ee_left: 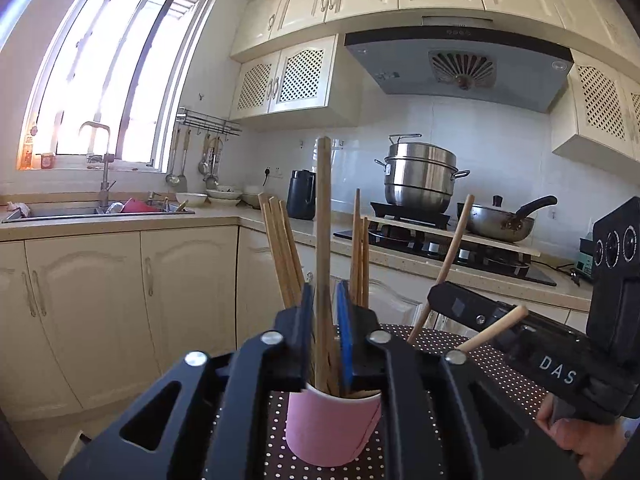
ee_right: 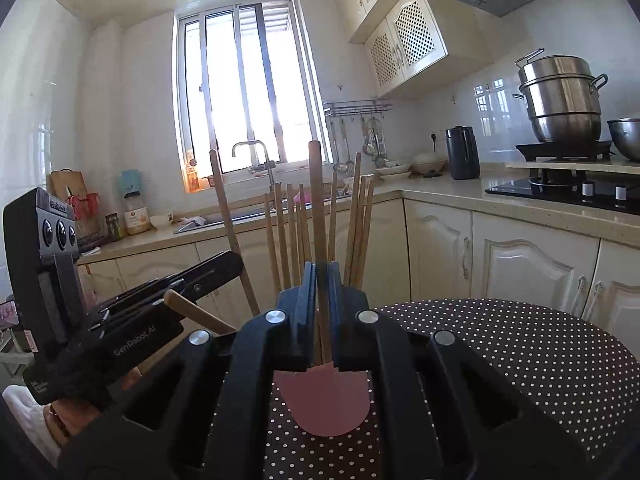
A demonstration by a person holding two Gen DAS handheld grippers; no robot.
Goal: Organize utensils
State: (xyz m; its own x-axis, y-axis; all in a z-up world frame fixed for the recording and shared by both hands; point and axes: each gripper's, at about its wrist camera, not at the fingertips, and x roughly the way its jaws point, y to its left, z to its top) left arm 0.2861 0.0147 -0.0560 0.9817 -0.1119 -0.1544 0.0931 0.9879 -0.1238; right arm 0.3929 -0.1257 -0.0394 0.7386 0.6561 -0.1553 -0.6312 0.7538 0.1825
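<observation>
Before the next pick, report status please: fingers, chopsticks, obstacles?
Left fingers open around upright chopstick. Right fingers shut on second chopstick. Both above pink cup, bundle inside. Nothing blocking.

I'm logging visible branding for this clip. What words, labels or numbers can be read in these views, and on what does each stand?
"DAS": white letters on the right gripper body, left wrist view.
"GenRobot.AI": on the left gripper body, right wrist view.
Small print on the left gripper's camera block: too blurred to read.
Jar label and orange bottle label by the window: too small to read.
Range hood markings: unreadable.
</observation>
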